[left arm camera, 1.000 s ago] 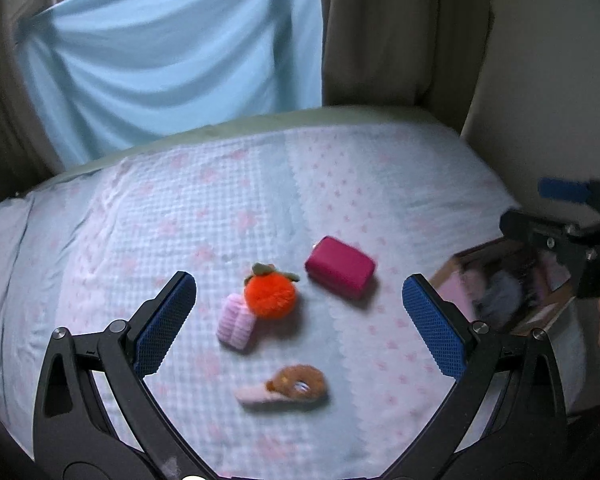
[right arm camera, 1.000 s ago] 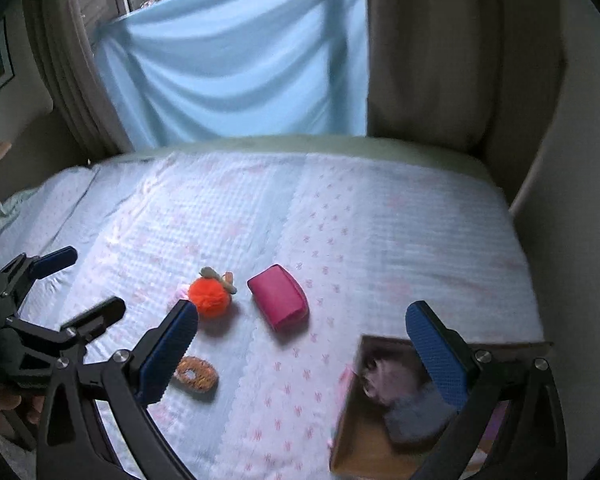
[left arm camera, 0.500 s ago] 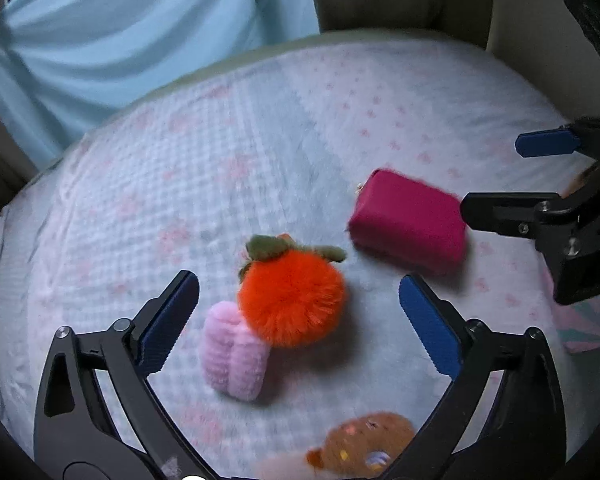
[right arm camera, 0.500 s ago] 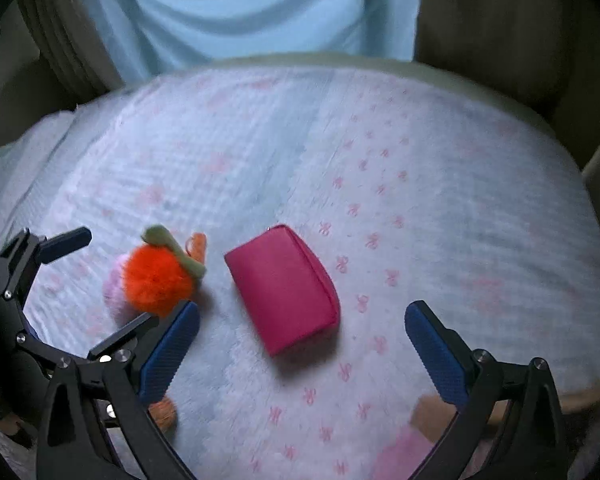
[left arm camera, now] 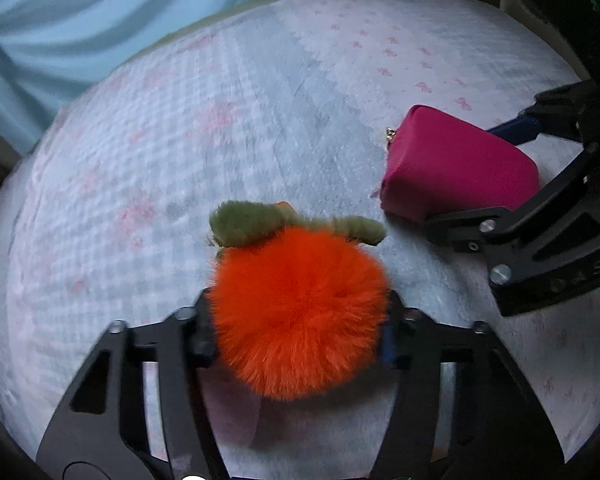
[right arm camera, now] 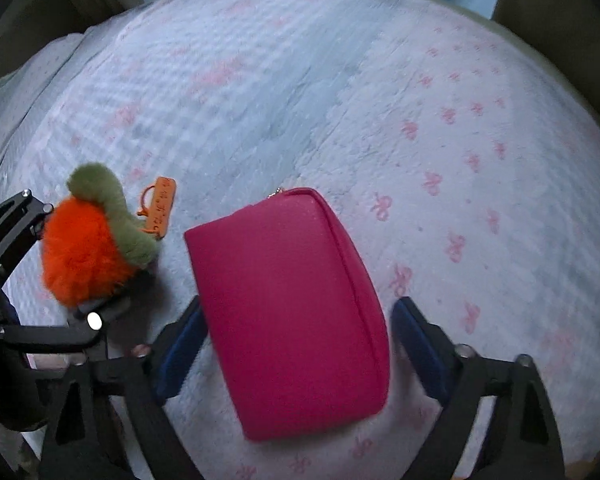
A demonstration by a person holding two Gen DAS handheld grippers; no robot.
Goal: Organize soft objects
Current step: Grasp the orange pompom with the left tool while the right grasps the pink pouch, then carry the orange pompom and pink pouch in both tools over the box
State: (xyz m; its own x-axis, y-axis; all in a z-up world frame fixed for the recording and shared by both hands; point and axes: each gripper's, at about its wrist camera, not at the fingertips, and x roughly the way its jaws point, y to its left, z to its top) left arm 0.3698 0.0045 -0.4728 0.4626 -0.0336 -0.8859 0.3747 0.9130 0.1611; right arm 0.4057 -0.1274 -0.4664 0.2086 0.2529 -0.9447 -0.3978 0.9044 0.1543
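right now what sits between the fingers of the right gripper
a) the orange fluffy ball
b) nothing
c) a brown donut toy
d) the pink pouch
d: in the right wrist view the pink pouch lies between the blue pads of the right gripper, while the orange fluffy ball is off to the side, inside the left gripper.

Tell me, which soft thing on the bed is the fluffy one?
The orange pom-pom with green leaves. Its fur sticks out all round, while the pink pouch beside it is smooth with a zip.
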